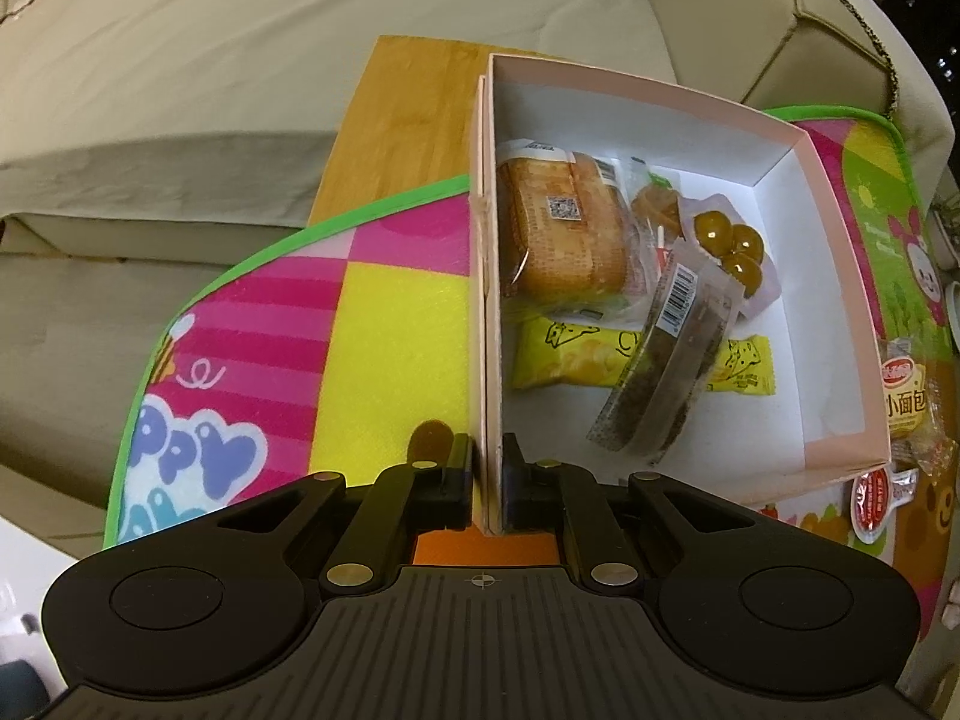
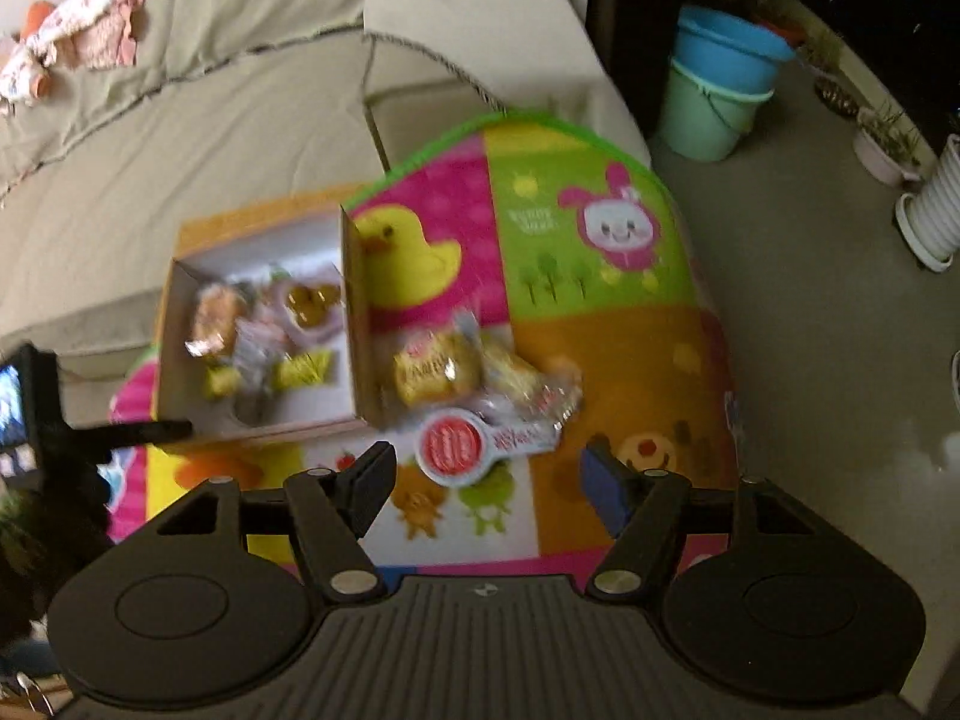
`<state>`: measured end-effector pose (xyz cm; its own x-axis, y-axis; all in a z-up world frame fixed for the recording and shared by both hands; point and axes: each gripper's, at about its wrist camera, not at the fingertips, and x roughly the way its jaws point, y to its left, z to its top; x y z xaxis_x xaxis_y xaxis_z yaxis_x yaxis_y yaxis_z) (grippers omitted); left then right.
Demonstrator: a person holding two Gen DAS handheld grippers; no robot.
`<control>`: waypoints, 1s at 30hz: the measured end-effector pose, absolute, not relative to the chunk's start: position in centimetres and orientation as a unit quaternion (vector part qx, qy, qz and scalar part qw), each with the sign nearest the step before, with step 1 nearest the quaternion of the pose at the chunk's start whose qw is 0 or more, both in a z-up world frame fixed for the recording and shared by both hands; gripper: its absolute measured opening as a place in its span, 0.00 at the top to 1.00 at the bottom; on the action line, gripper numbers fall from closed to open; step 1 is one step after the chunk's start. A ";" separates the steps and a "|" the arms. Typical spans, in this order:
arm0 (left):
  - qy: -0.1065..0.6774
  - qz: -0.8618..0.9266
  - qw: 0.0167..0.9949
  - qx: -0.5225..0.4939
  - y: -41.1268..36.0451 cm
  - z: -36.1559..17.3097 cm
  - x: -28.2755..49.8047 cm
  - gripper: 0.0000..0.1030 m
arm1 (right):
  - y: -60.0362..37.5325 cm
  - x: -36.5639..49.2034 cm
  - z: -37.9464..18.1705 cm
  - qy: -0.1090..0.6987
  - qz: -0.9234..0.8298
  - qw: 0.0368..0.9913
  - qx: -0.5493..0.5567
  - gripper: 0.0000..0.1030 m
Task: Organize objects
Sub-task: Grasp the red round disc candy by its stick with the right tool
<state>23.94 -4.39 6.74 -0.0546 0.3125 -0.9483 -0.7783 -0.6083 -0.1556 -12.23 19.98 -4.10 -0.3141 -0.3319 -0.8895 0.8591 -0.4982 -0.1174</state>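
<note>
1. Snacks: most already in the pink box (image 1: 780, 138) on the play mat (image 1: 396, 312); bread pack (image 2: 435, 375), a clear-wrapped pack beside it and red-lidded cup (image 2: 451, 443) lie outside, on mat against box's right wall.
2. Risk: left gripper (image 1: 485, 483) is clamped on box's left wall only; a knock from the other side could tip or drag the box, spilling contents.
3. Risk: right-wrist view blurred; loose packs touch, so a grab may catch two or slip off crinkly wrap.
4. Pose: right gripper (image 2: 486, 483) jaws apart, nothing between, pointing steeply down above cup. Left points steeply down too.
</note>
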 end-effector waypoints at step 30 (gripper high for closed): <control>0.281 0.678 0.445 -0.514 -3.2 7.1 24.2 0.91 | 16.2 -13.1 -22.5 0.419 -0.625 0.432 0.498 0.20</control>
<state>24.24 -3.20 7.13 -0.0764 0.3141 -0.9463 -0.8914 -0.4468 -0.0763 -13.14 16.15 -22.53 -0.1310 -0.1232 -0.9837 0.9566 -0.2762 -0.0928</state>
